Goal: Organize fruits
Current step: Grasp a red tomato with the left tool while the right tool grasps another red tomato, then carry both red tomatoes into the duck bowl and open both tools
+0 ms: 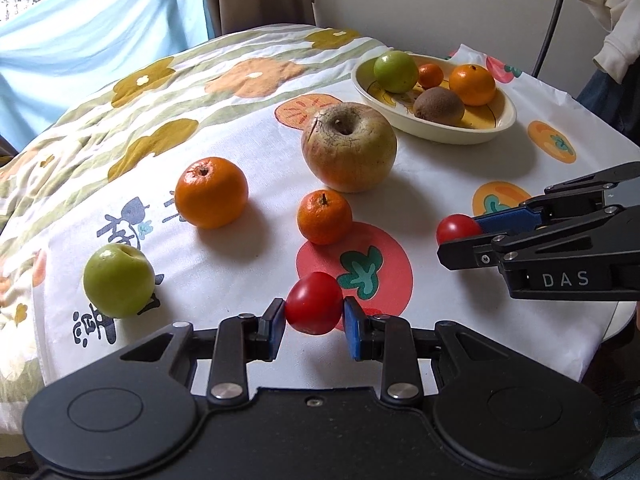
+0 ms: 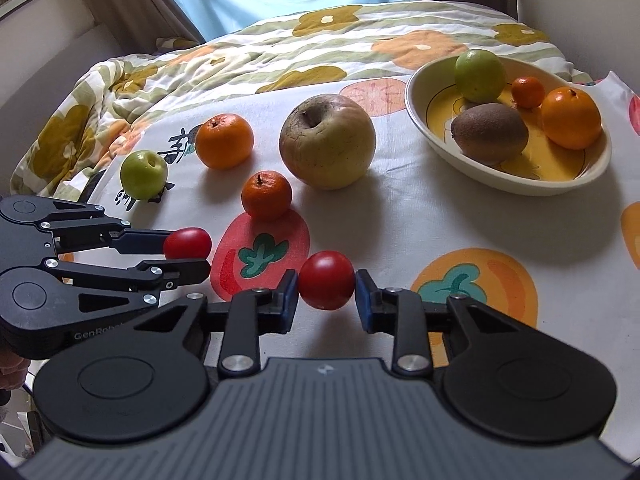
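My left gripper is shut on a small red tomato just above the cloth; it also shows at the left of the right wrist view. My right gripper is shut on a second red tomato, also seen at the right of the left wrist view. On the cloth lie a big yellowish apple, a large orange, a small mandarin and a green apple. The cream bowl at the far right holds a green apple, a kiwi and two oranges.
The table is covered by a white fruit-print cloth over a flowered quilt. A wall and blue curtain stand behind. The table edge runs close on the right in the left wrist view.
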A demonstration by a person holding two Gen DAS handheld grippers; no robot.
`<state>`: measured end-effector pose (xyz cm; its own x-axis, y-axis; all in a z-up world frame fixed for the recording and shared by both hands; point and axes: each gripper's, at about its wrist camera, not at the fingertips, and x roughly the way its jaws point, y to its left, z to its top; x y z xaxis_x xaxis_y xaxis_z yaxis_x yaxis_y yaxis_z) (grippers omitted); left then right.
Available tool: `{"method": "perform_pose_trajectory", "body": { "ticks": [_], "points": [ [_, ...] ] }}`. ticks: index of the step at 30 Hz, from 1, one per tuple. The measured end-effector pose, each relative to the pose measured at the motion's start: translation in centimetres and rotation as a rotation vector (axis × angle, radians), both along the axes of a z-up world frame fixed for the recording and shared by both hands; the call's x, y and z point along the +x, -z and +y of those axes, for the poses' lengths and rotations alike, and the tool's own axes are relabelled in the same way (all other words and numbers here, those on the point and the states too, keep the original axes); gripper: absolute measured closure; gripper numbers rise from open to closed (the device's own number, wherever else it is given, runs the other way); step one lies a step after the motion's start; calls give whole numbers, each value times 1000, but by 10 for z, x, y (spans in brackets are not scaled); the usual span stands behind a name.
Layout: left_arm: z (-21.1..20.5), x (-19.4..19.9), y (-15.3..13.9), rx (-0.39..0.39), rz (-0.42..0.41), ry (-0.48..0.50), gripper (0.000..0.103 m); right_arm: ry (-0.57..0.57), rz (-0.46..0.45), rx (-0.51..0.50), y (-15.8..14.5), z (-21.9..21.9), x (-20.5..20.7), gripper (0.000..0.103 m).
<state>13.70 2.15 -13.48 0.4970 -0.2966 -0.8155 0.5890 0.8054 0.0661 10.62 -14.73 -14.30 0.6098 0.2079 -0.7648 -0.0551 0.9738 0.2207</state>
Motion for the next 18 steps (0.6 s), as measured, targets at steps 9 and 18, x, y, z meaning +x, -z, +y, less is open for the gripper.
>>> {"method": "perform_pose_trajectory", "body": {
  "ticks": [9, 18],
  "points": [
    [-24, -20, -30, -25, -47, -50, 69, 11, -31, -14, -29, -37, -11, 58],
    [-65, -31, -65, -80, -79, -140, 69, 13, -62, -27, -60, -95, -17, 58]
  ]
}}
